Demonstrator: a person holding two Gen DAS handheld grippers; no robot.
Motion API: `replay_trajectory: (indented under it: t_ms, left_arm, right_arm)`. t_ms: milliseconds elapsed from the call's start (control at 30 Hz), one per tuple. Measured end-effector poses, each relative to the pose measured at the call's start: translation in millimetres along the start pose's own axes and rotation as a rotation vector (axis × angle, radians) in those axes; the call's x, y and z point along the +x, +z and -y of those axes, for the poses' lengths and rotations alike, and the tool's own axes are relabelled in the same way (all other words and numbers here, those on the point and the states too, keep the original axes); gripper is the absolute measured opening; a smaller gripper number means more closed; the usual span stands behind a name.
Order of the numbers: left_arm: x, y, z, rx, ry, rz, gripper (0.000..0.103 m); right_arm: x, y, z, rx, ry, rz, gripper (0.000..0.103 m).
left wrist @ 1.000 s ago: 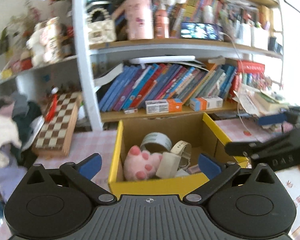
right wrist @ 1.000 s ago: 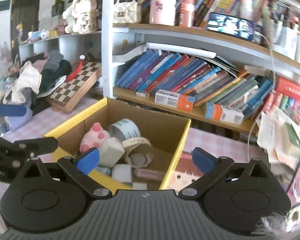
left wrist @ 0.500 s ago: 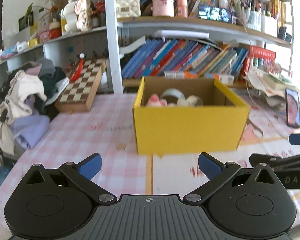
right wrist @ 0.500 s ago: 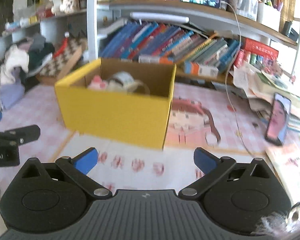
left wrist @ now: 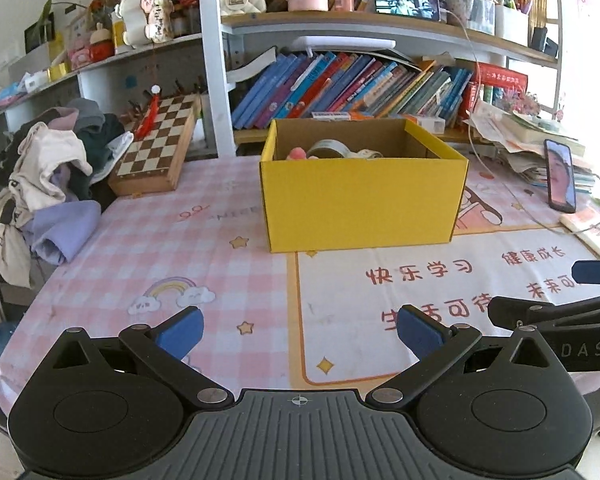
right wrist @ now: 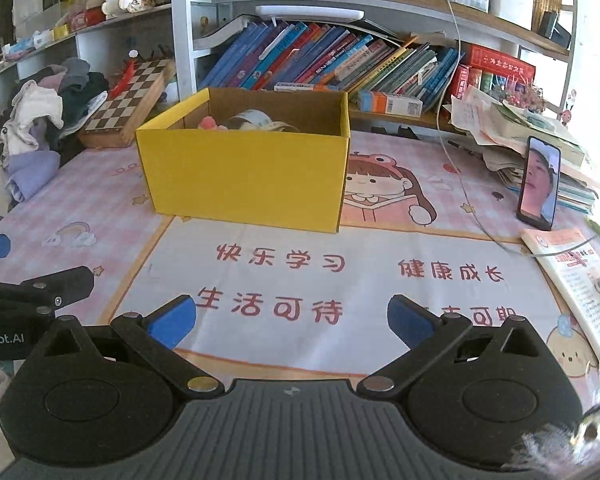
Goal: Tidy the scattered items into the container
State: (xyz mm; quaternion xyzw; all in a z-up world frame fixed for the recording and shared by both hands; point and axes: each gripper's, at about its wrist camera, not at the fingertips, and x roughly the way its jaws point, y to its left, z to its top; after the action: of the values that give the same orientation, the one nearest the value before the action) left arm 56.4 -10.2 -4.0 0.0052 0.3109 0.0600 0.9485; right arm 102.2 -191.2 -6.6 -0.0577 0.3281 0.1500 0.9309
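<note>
Yellow cardboard box [left wrist: 362, 196] sitting toward the table's [left wrist: 172, 248] far edge, below the bookshelf [right wrist: 324, 60], long axis running left to right, open top facing up, holding a pink plush [left wrist: 298, 153] and tape roll [left wrist: 327, 147]. Left gripper [left wrist: 298, 330] and right gripper [right wrist: 291, 318] both hovering near the front edge, spread wide, gripping nothing.

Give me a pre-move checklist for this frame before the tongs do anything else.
1. Left tongs open, holding nothing: ok.
2. Right tongs open, holding nothing: ok.
3. Box upright on the mat: ok.
4. Items inside box, pink toy and tape roll showing above the rim: ok.
5. Mat in front of box free of loose items: ok.
6. Every scattered item collected: cannot tell; table edges are cluttered.
</note>
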Motion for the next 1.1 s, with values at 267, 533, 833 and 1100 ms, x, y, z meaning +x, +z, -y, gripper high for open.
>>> replay_trajectory:
  t_ms: [267, 533, 833, 1100]
  left_arm:
    - [-7, -4, -6, -0.010, -0.001, 0.001, 0.103]
    - [-6, -6, -12, -0.011, 0.001, -0.013, 0.103]
    - [-4, -10, -17, -0.015, -0.015, -0.035, 0.103]
    - [-4, -10, -17, -0.011, -0.026, -0.039, 0.103]
  right_arm:
    - [-6, -5, -6, 0.000, 0.003, -0.008, 0.103]
    - [-6, -6, -12, 0.006, 0.005, -0.017, 0.103]
    - [-5, -8, -15, 0.012, -0.004, -0.029, 0.103]
    - [-6, -8, -17, 0.011, -0.009, -0.027, 0.103]
